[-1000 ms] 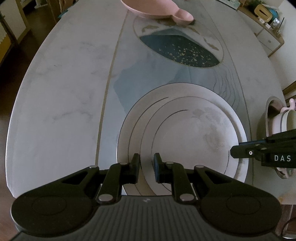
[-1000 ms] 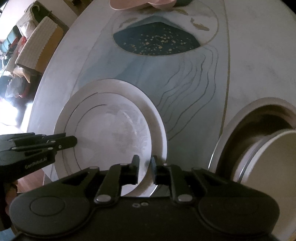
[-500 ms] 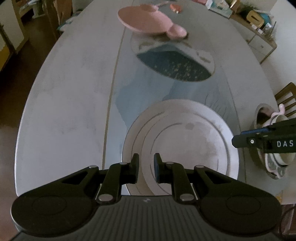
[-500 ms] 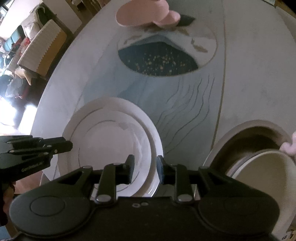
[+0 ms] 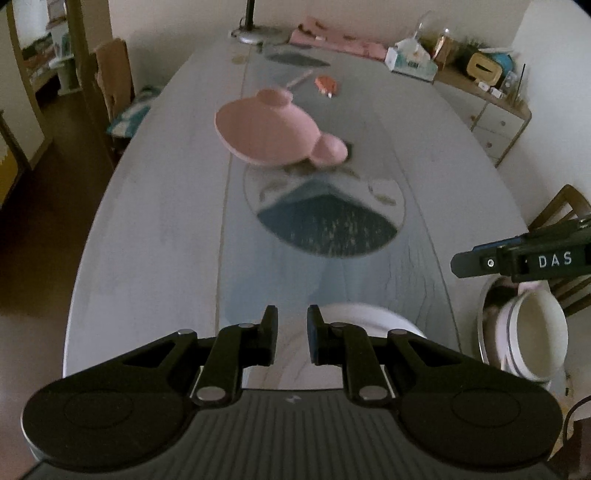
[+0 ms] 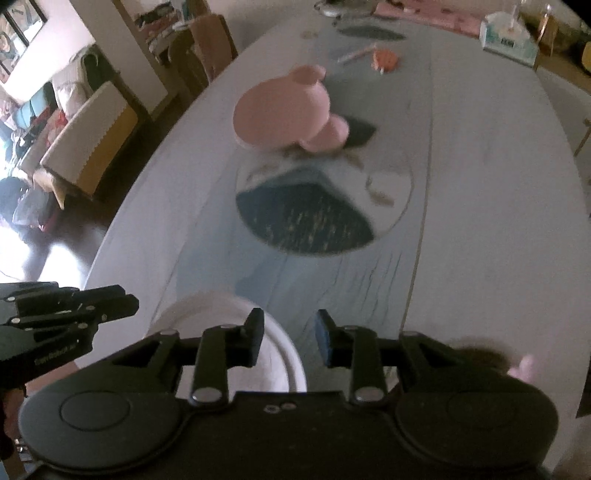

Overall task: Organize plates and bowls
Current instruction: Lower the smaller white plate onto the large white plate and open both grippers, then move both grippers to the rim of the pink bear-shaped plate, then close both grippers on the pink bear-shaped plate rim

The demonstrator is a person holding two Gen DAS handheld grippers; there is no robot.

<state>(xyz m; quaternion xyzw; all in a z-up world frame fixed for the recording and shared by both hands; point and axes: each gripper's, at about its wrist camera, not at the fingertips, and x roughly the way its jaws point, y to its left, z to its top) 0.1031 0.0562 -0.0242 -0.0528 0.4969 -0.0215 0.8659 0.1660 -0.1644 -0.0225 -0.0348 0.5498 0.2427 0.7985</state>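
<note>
A stack of white plates [image 5: 369, 317] lies near the table's front edge, seen too in the right wrist view [image 6: 207, 314]. My left gripper [image 5: 292, 314] hovers above its left rim, jaws nearly together with nothing between them. My right gripper [image 6: 290, 319] hangs over the stack's right rim; its jaws are opening and hold nothing. A pink plate with two round ears [image 5: 266, 133] sits farther up the table, also visible in the right wrist view [image 6: 280, 107]. Nested bowls [image 5: 539, 332] stand at the right edge, under the right gripper's fingers [image 5: 476, 262].
The long marble table [image 5: 147, 240] has a dark round inlay [image 5: 325, 229] between the two plates. A tissue box [image 5: 410, 61], an orange item [image 5: 327, 84] and a lamp base [image 5: 255, 35] sit at the far end. Chairs [image 5: 110, 74] flank the table.
Both grippers have risen and tipped up, so the white plates slid to the bottom of both views and the far table end appeared. The right jaws have widened; the left have not.
</note>
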